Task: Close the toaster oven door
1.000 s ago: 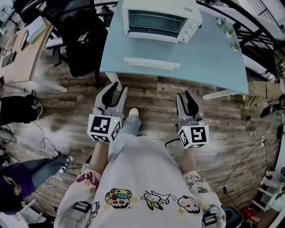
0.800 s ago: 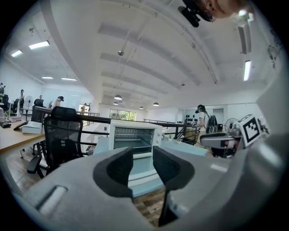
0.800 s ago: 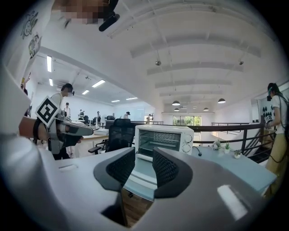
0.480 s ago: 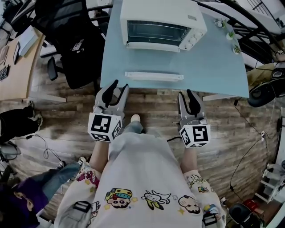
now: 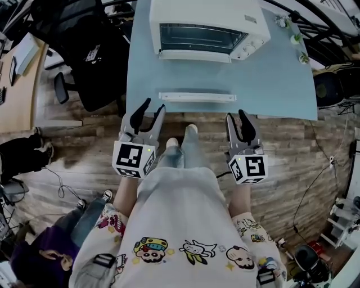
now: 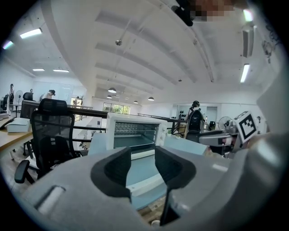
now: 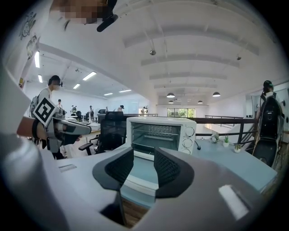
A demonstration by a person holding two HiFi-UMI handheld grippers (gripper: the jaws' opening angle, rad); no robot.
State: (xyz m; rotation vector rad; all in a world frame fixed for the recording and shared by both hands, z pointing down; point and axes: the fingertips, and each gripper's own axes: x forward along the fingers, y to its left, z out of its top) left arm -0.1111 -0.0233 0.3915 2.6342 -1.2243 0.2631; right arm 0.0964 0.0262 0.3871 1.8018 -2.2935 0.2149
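Oven [image 5: 205, 14] nearer | L hand-held gripper [image 5: 152, 107], R hand-held gripper [image 5: 236, 115] opening, empty | knobs [image 7: 189, 137]: right gripper view

The toaster oven [image 5: 205, 17] is a white box standing upright at the far side of the light-blue table [image 5: 281, 84], its front turned toward the person and a column of round knobs [image 5: 251, 49] on its right side. Its door [image 5: 197, 97] is fully open, swung down and out flat, so the wire rack inside shows. The door's white outer rail lies level near the table's near edge.
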